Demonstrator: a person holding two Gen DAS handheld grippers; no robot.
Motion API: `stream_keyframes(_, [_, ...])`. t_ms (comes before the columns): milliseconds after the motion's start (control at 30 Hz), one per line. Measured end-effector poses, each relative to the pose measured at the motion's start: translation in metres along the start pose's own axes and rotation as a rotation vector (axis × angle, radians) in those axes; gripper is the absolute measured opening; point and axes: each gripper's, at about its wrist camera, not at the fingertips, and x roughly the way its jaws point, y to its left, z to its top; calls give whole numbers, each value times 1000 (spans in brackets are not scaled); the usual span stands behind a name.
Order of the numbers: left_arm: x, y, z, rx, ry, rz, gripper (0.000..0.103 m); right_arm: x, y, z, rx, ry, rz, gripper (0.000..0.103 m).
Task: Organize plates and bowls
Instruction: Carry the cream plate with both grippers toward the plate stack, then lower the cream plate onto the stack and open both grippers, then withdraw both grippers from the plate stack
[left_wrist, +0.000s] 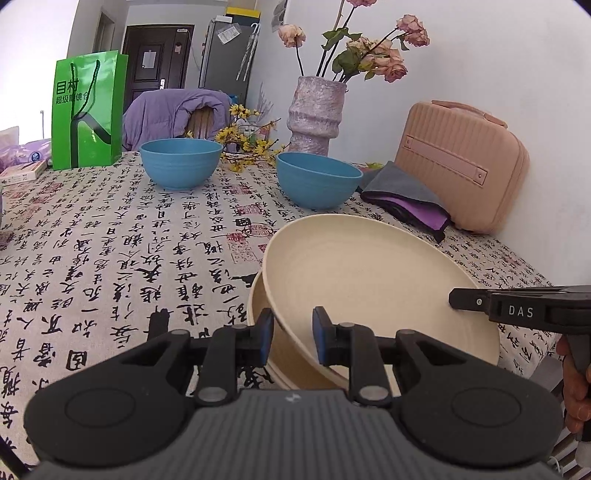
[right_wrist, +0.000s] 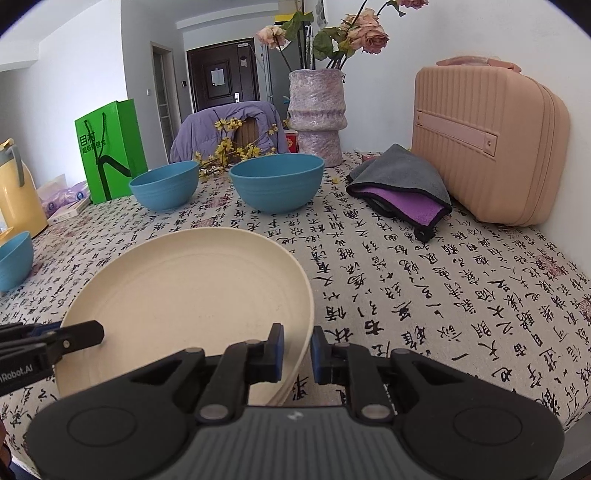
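Observation:
A cream plate (left_wrist: 369, 280) (right_wrist: 184, 295) hangs tilted just above a second cream plate (left_wrist: 258, 306) that lies on the patterned tablecloth. My left gripper (left_wrist: 293, 338) is shut on the upper plate's near-left rim. My right gripper (right_wrist: 297, 352) is shut on its opposite rim, and its fingertip (left_wrist: 460, 301) shows at the right of the left wrist view. The left gripper's fingertip (right_wrist: 86, 332) shows at the left of the right wrist view. Two blue bowls (left_wrist: 181, 164) (left_wrist: 317, 181) stand upright farther back, also seen as bowls (right_wrist: 164, 186) (right_wrist: 277, 182). A third blue bowl (right_wrist: 13, 260) sits at the far left.
A mottled vase (left_wrist: 316, 114) with flowers, a pink case (left_wrist: 461, 166) and a folded grey and purple cloth (left_wrist: 406, 195) stand along the wall side. A green bag (left_wrist: 86, 110) is at the back left, a yellow jug (right_wrist: 16, 192) beside it. The table edge (right_wrist: 576, 417) runs close on the right.

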Motion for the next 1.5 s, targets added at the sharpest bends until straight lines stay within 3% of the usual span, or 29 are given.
stream_keyframes(200, [-4, -2, -4, 72, 2, 34, 30, -2, 5, 0, -39, -9, -11, 13])
stream_keyframes(433, [-13, -4, -4, 166, -28, 79, 31, -6, 3, 1, -24, -19, -3, 13])
stream_keyframes(567, [-18, 0, 0, 130, -31, 11, 24, -9, 2, 0, -17, -22, -4, 16])
stream_keyframes(733, [-13, -4, -4, 100, -2, -56, 23, -13, 4, 0, -16, -25, 2, 16])
stream_keyframes(1033, [-44, 21, 1, 19, -73, -16, 27, -34, 22, 1, -38, -63, 29, 16])
stream_keyframes(1233, [-83, 50, -5, -29, -139, 68, 53, -54, 53, -5, -68, -115, 68, 55])
stream_keyframes(1300, [-101, 61, -10, -37, -178, 100, 81, -63, 66, -11, -76, -153, 79, 75])
stream_keyframes(1367, [-120, 69, -17, -25, -224, 125, 90, -74, 81, -19, -80, -208, 87, 91])
stream_keyframes(1433, [-138, 75, -26, -5, -250, 159, 100, -85, 94, -28, -88, -268, 95, 98])
stream_keyframes(1500, [-154, 79, -36, 16, -277, 189, 103, -96, 109, -39, -106, -315, 99, 102])
